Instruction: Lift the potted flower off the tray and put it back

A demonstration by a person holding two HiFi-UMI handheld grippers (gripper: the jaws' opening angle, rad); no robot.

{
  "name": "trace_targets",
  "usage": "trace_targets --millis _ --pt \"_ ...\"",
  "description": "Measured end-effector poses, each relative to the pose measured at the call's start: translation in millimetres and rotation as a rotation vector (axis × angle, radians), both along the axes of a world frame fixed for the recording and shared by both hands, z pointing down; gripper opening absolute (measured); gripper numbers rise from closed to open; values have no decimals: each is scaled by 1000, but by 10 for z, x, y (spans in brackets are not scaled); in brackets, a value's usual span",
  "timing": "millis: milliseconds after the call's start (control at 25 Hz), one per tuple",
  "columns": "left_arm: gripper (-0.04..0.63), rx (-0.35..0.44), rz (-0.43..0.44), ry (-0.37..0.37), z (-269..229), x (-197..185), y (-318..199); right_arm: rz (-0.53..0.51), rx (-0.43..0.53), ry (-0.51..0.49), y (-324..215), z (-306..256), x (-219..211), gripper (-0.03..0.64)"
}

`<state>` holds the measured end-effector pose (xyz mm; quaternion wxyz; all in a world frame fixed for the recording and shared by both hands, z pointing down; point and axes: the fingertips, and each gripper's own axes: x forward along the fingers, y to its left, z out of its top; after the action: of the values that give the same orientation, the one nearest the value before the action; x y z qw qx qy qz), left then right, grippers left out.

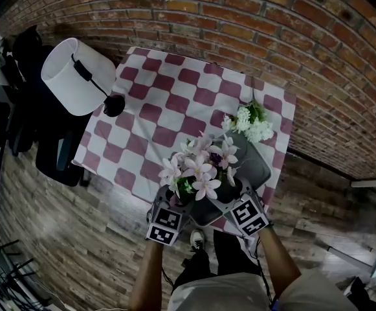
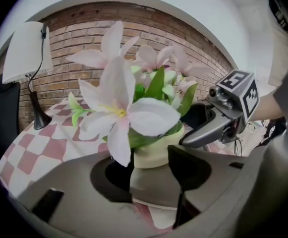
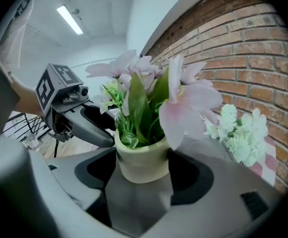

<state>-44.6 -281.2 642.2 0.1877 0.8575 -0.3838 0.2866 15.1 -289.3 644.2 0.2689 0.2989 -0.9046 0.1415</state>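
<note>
Potted flower (image 1: 200, 170) pinched by both claws, low at the tray (image 1: 260, 164).
The left claw (image 2: 148, 170) and right claw (image 3: 144, 172) each press their pads on the cream pot from opposite sides. It sits dead ahead between each pair of jaws, upright and equally near both. The grey tray lies directly beneath the claws (whether the pot touches it, I cannot tell). Beyond them are a checked cloth (image 1: 175, 102) and a brick wall (image 1: 239, 18).
</note>
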Motion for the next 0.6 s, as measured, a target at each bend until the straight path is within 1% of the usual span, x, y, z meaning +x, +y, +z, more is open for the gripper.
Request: trace_targets --millis 120,200,280,400,520,600 --pt "235 -1 -2 -6 14 -15 10 13 -16 -1 2 14 10 353" --pt "253 -2 -11 -15 6 -34 26 34 -38 20 35 46 52 349" --pt "253 -2 -29 -18 -22 -60 51 54 -46 42 100 55 94 331" --pt "253 -19 -45 -21 -51 -136 153 76 -40 58 215 6 146 331" --pt "253 -28 -30 -22 -82 -207 310 113 -30 47 330 -84 222 328" --pt "253 -23 -17 -27 -120 -248 423 140 -19 48 424 -158 293 315"
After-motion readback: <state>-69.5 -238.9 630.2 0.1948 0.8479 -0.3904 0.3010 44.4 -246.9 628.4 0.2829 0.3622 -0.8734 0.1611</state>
